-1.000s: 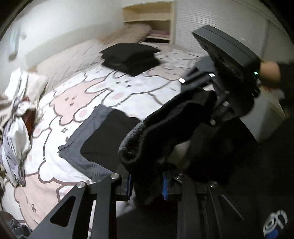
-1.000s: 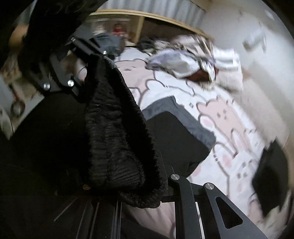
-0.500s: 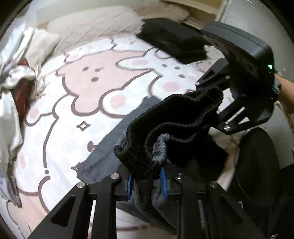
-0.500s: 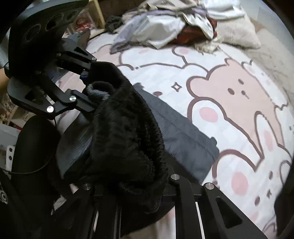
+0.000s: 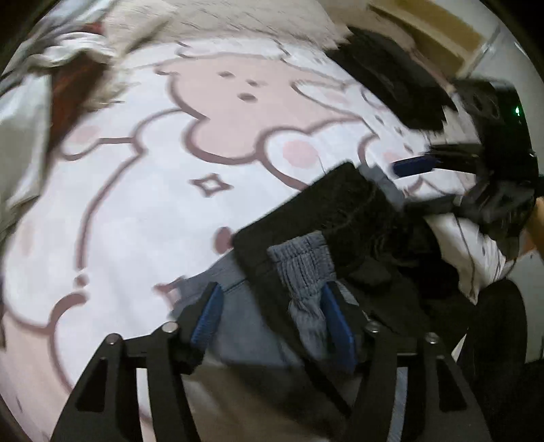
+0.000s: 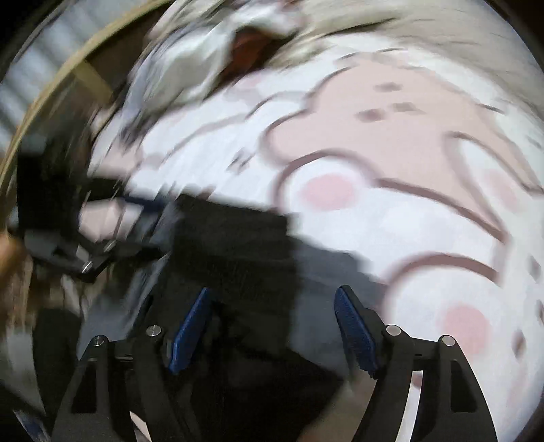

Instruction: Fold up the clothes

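A black and grey garment lies folded over on the bunny-print bed sheet. Its grey ribbed waistband drapes between my left fingers. My left gripper is open just above it, blue pads apart. My right gripper is open over the same garment, which is blurred in the right wrist view. The right gripper also shows in the left wrist view at the garment's far end.
A folded black stack lies on the bed at the back right. A heap of unfolded clothes sits at the back left, also in the right wrist view. A wooden shelf stands behind.
Both grippers lowered the garment onto the bed and opened, letting it go. Both views are now motion-blurred.
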`<action>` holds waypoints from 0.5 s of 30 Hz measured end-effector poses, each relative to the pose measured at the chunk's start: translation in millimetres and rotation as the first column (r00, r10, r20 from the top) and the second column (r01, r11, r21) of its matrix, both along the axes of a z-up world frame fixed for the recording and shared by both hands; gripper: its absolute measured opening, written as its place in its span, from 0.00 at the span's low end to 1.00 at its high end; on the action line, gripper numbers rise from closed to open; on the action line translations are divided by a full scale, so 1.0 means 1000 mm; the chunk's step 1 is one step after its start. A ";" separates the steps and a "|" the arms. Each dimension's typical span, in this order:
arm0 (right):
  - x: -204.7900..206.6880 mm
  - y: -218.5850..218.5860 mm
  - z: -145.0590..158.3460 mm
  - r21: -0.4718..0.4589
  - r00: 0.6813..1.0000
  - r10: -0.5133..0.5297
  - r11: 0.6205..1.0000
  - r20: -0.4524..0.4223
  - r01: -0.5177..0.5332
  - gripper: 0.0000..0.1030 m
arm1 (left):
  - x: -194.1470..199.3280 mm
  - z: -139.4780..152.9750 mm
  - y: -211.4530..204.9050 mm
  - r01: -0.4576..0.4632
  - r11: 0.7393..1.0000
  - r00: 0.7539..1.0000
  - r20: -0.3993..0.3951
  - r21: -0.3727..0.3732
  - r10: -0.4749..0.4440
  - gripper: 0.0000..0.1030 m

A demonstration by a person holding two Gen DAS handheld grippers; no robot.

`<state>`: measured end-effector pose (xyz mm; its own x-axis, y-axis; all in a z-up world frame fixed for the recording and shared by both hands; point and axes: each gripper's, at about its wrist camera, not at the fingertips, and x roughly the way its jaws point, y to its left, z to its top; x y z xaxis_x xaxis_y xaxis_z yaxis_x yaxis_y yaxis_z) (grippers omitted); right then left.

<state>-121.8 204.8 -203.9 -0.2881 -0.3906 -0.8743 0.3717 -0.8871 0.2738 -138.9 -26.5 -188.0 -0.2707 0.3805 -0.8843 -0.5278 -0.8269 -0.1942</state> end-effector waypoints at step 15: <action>0.267 -0.069 -0.023 0.817 0.558 0.735 0.553 -0.385 -0.165 0.73 | 0.241 0.057 0.052 0.356 0.795 0.656 -0.475 -0.491 -0.587 0.60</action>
<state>144.8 135.8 -226.9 -0.8077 -0.0849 -0.5834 0.5760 -0.3243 -0.7504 102.0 25.5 -131.1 -0.6308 0.3262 -0.7040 -0.7697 -0.3778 0.5146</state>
